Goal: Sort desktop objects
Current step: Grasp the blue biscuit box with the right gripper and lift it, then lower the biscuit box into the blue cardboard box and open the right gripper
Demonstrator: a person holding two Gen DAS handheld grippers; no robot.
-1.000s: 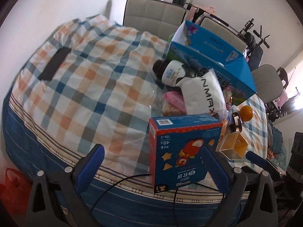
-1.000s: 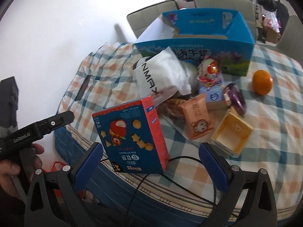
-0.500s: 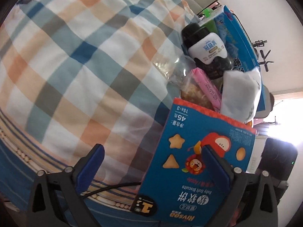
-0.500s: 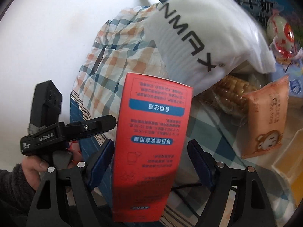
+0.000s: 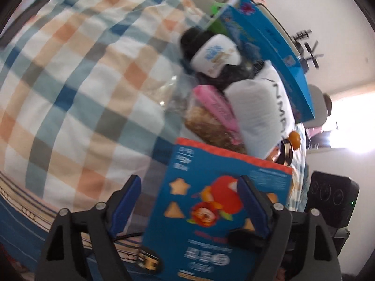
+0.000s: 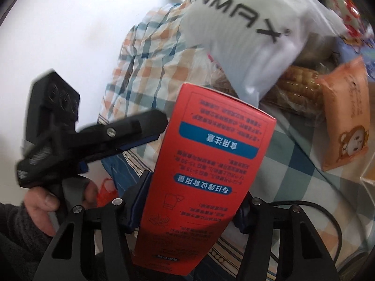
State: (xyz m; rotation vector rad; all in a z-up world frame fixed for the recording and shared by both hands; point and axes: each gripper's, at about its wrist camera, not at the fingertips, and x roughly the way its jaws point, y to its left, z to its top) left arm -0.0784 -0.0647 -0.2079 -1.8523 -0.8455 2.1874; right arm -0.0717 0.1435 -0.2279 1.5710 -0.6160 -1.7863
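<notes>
Right wrist view: right gripper (image 6: 189,213), half open a moment ago, is now clamping the box (image 6: 206,178) at lower centre; left gripper (image 5: 189,201) is narrowing but open, gripping nothing; sorting is beginning.

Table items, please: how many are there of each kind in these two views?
Boxes: 2, biscuit box, big blue carton
Soft packets: 3, white pouch, orange monkey packet, pink packet
Bottles: 1, dark bottle
Fruit: 1, orange
Corn: 1, corn cob
Total: 8
</notes>
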